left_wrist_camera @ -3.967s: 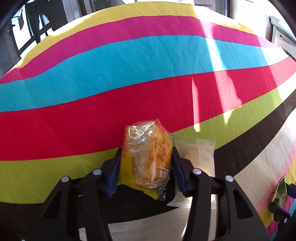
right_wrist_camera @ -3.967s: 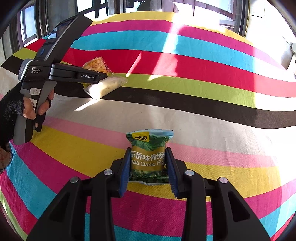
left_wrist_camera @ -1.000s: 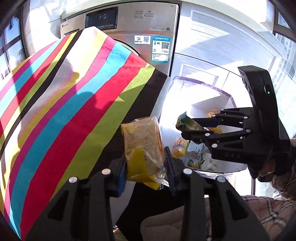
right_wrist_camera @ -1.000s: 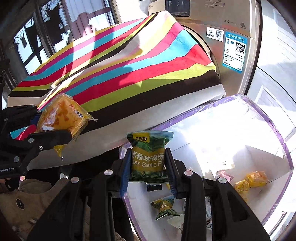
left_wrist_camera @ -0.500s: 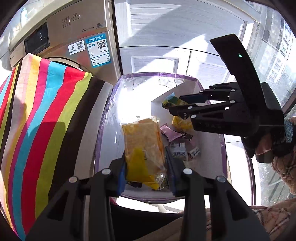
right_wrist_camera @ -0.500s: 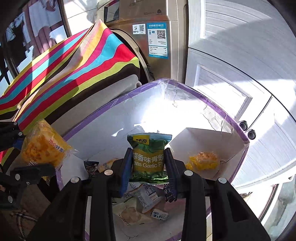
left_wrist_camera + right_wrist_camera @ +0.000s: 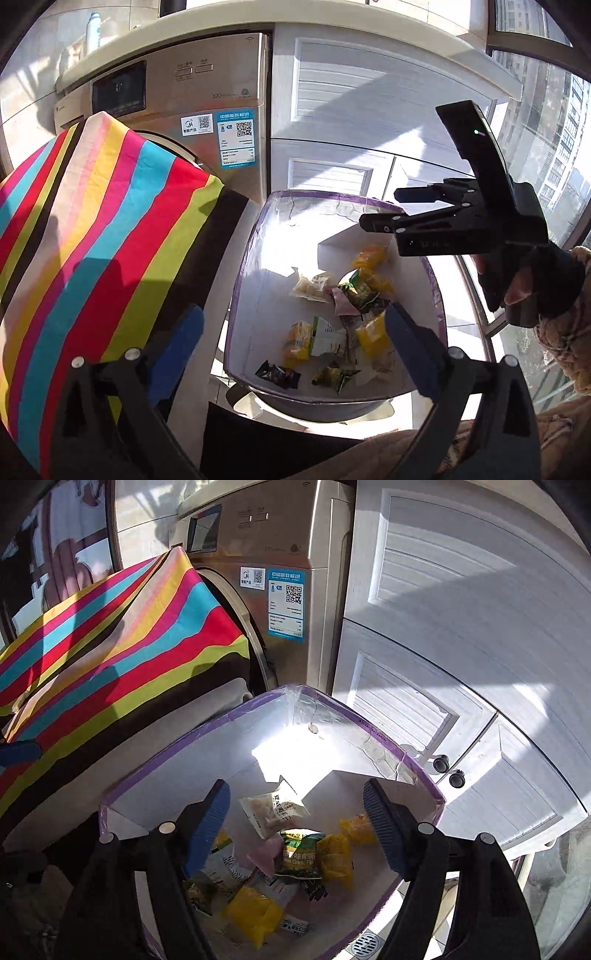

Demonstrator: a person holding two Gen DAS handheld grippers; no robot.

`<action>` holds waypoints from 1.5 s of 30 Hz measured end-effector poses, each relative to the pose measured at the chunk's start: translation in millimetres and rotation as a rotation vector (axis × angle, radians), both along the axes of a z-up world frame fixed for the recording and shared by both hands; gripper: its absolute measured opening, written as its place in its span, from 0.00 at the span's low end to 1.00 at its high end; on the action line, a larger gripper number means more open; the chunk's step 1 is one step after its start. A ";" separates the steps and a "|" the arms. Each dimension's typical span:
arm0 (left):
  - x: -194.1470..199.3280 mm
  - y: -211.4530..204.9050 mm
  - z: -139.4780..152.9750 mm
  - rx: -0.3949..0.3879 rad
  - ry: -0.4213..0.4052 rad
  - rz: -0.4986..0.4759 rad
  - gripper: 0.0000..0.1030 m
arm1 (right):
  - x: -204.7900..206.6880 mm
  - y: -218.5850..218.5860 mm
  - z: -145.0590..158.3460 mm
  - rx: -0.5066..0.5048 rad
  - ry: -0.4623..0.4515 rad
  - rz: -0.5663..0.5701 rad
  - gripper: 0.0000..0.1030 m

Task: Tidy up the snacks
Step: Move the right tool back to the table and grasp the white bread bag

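Note:
A white box with purple-taped rim (image 7: 236,295) (image 7: 369,727) holds several snack packets. My left gripper (image 7: 293,325) is open and empty above the box's near side. My right gripper (image 7: 297,812) is open and empty over the box; it also shows in the left wrist view (image 7: 384,210), above the far right rim. A green garlic-pea packet (image 7: 299,856) (image 7: 360,291) lies in the pile. A yellow packet (image 7: 373,334) (image 7: 253,914) lies among the others. A white packet (image 7: 271,812) lies toward the far side.
A table with a striped cloth (image 7: 92,240) (image 7: 110,638) stands left of the box. A washing machine (image 7: 207,122) (image 7: 280,565) and white louvred cabinet doors (image 7: 351,122) (image 7: 461,646) stand behind. A floor drain (image 7: 364,946) shows below the box.
Both grippers have opened over the box and let go of their packets. The yellow packet and the green garlic-pea packet now lie in the box. Both cameras have lifted and tilted.

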State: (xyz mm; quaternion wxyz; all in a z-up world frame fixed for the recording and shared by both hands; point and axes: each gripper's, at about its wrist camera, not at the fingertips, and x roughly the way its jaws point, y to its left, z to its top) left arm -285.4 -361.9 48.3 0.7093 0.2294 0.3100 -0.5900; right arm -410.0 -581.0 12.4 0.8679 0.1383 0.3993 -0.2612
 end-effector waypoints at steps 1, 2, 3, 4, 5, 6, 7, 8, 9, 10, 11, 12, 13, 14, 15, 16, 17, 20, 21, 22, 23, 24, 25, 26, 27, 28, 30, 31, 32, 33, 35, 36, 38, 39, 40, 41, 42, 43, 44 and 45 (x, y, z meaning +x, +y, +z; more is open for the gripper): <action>16.3 10.5 0.2 -0.006 0.006 0.060 0.96 | 5.8 5.9 2.9 0.000 -0.013 0.021 0.78; 35.5 23.5 0.3 -0.008 0.011 0.137 0.96 | 12.8 12.8 5.4 0.000 -0.027 0.045 0.83; 52.8 37.3 0.6 -0.008 0.015 0.210 0.96 | 21.8 21.6 8.0 -0.004 -0.040 0.073 0.84; 71.2 52.6 2.1 -0.015 0.023 0.280 0.96 | 30.4 30.6 9.6 -0.014 -0.052 0.097 0.84; 87.4 69.5 4.1 -0.026 0.027 0.348 0.96 | 39.9 41.3 11.5 -0.026 -0.066 0.126 0.84; 100.7 85.3 6.0 -0.040 0.027 0.406 0.96 | 49.8 52.4 13.2 -0.031 -0.084 0.162 0.84; 114.1 101.6 8.4 -0.054 0.024 0.462 0.97 | 60.1 62.7 15.4 -0.020 -0.102 0.203 0.84; 128.0 119.4 11.4 -0.069 0.018 0.519 0.98 | 72.0 72.3 16.6 0.011 -0.117 0.246 0.84; 139.2 134.3 12.0 -0.081 0.011 0.567 0.98 | 85.3 81.2 17.6 0.044 -0.120 0.282 0.84; 152.0 150.4 12.7 -0.088 0.002 0.615 0.98 | 101.4 90.8 18.0 0.072 -0.111 0.313 0.84; 164.0 164.7 12.2 -0.089 -0.008 0.658 0.98 | 117.6 100.6 18.0 0.088 -0.093 0.333 0.84; 176.4 178.4 11.2 -0.085 -0.019 0.700 0.98 | 132.9 108.8 17.4 0.092 -0.073 0.342 0.84; 188.9 190.0 9.9 -0.076 -0.031 0.741 0.98 | 149.9 118.9 17.8 0.089 -0.054 0.350 0.84; 202.6 202.7 8.0 -0.066 -0.038 0.783 0.98 | 165.7 127.3 17.3 0.093 -0.043 0.364 0.84; 215.4 216.3 6.5 -0.061 -0.040 0.825 0.98 | 181.6 135.8 16.2 0.104 -0.035 0.384 0.84; 227.7 230.2 6.0 -0.063 -0.039 0.866 0.98 | 197.9 144.8 14.4 0.119 -0.022 0.406 0.84; 239.3 243.7 5.6 -0.066 -0.038 0.908 0.98 | 215.1 153.1 12.7 0.131 -0.008 0.425 0.84; 271.6 286.0 0.3 -0.063 -0.020 1.039 0.98 | 261.5 175.4 9.3 0.172 0.017 0.444 0.84; 280.9 298.2 -2.2 -0.054 -0.018 1.086 0.98 | 276.3 182.3 8.2 0.197 0.017 0.450 0.84; 288.4 311.7 -4.9 -0.044 -0.018 1.138 0.98 | 292.5 189.9 6.5 0.230 0.015 0.461 0.84; 294.6 324.3 -6.8 -0.043 -0.017 1.178 0.98 | 306.5 197.4 5.4 0.264 0.014 0.475 0.84; 299.5 336.8 -8.2 -0.049 -0.015 1.214 0.98 | 321.3 207.2 4.7 0.294 0.012 0.491 0.84; 303.2 349.6 -9.7 -0.059 -0.009 1.252 0.98 | 334.5 217.2 4.9 0.307 0.012 0.507 0.83; 306.1 360.7 -11.3 -0.068 0.001 1.285 0.98 | 347.4 228.0 5.7 0.308 0.014 0.525 0.83; 308.8 371.0 -14.0 -0.076 0.015 1.310 0.98 | 361.4 240.4 7.0 0.304 0.014 0.548 0.83; 309.7 379.4 -17.4 -0.078 0.028 1.325 0.98 | 374.4 252.0 8.3 0.302 0.014 0.568 0.83; 311.3 391.5 -25.3 -0.072 0.041 1.352 0.98 | 400.8 275.5 11.0 0.324 0.010 0.609 0.83; 311.7 396.8 -27.7 -0.089 0.079 1.354 0.98 | 413.7 285.9 12.2 0.348 0.010 0.630 0.83; 310.8 401.4 -27.4 -0.124 0.102 1.351 0.98 | 427.2 297.0 13.5 0.372 0.011 0.651 0.83; 309.0 404.4 -26.8 -0.149 0.103 1.357 0.98 | 440.5 307.7 15.4 0.390 0.009 0.667 0.82; 305.8 403.8 -27.1 -0.163 0.098 1.355 0.98 | 468.8 327.7 19.7 0.420 0.000 0.684 0.81; 305.0 401.6 -27.4 -0.160 0.098 1.343 0.98 | 482.6 336.8 20.1 0.446 0.003 0.694 0.81; 304.2 394.9 -28.5 -0.143 0.086 1.314 0.98 | 512.6 354.8 17.8 0.512 0.037 0.697 0.75; 304.1 393.8 -28.8 -0.142 0.091 1.301 0.98 | 526.1 363.6 16.1 0.536 0.059 0.691 0.74; 305.3 393.7 -30.1 -0.145 0.101 1.295 0.98 | 540.6 373.7 15.0 0.560 0.079 0.684 0.72; 305.8 394.9 -31.3 -0.148 0.110 1.299 0.98 | 552.6 383.1 14.7 0.565 0.096 0.678 0.72; 305.7 396.8 -32.0 -0.159 0.120 1.307 0.98 | 564.3 393.7 14.9 0.548 0.121 0.674 0.72; 305.4 398.5 -32.6 -0.171 0.127 1.312 0.98 | 576.0 405.3 15.6 0.523 0.147 0.674 0.70; 304.4 400.6 -33.3 -0.179 0.132 1.315 0.98 | 585.8 415.8 16.8 0.502 0.164 0.677 0.69; 303.8 400.6 -33.7 -0.183 0.135 1.314 0.98 | 594.7 426.1 18.2 0.478 0.179 0.680 0.69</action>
